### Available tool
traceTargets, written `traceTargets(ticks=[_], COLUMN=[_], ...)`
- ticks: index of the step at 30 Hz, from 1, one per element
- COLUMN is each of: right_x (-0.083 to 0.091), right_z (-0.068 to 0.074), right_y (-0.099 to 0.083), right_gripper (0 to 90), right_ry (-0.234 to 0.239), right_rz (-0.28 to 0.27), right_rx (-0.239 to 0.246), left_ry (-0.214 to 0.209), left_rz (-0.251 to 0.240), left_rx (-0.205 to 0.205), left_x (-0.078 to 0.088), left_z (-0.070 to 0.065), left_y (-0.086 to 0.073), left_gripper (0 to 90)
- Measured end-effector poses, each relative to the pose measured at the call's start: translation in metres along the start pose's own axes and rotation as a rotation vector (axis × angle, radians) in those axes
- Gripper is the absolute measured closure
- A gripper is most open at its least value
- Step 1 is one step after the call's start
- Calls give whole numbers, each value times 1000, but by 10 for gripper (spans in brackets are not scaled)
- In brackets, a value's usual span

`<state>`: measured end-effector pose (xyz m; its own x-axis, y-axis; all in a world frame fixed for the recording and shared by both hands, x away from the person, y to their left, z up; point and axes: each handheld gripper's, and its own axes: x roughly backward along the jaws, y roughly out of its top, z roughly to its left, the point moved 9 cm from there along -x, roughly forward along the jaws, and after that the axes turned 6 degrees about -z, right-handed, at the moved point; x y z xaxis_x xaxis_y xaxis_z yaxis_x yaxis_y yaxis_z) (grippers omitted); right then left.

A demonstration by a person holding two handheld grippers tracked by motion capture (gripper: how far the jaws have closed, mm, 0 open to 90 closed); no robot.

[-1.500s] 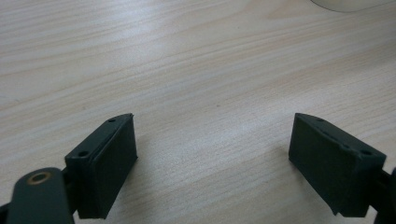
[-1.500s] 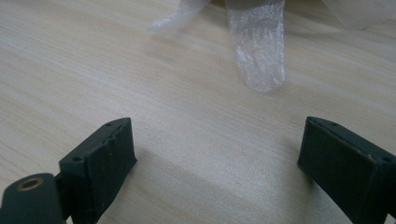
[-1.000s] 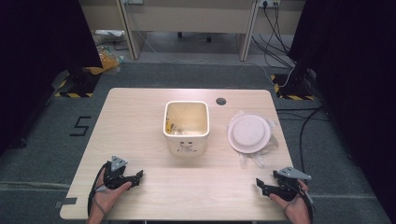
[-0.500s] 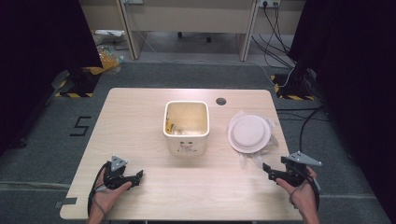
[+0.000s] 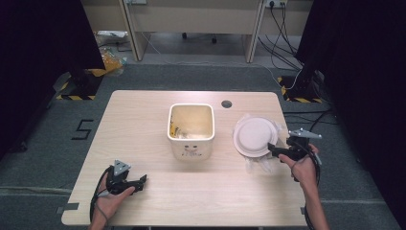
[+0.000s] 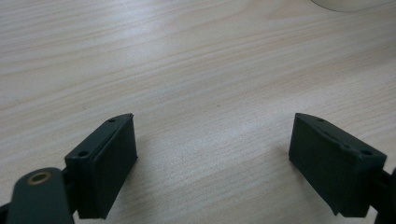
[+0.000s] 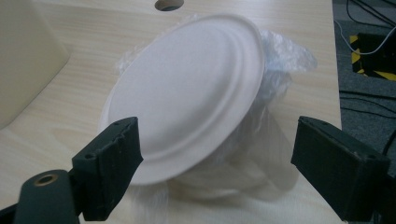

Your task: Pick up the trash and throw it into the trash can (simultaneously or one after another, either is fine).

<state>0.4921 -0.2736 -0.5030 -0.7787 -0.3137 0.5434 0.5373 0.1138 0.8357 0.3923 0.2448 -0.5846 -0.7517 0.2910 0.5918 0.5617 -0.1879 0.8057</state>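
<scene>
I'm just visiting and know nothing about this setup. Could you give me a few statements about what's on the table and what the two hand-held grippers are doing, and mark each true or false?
1. The right gripper is open, at the edge of the white plate. True.
2. The plate lies on crinkled clear plastic. True.
3. The left gripper is clamped on the square bin. False: it is open over bare table, apart from the bin.
4. The plate sits inside the bin. False: it lies on the table beside the bin.
</scene>
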Motion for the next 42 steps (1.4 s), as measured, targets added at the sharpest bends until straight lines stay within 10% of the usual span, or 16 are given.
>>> traceTargets(ticks=[27, 42], right_x=[-76, -86], right_z=[-16, -7], right_y=[30, 14], right_gripper=[155, 193], right_ry=[-7, 117], right_rz=[107, 161], right_rx=[-99, -180], left_ry=[0, 0], left_rz=[-2, -2], left_rx=[2, 2], left_x=[0, 0], left_z=[0, 0], left_y=[0, 0], left_gripper=[143, 143])
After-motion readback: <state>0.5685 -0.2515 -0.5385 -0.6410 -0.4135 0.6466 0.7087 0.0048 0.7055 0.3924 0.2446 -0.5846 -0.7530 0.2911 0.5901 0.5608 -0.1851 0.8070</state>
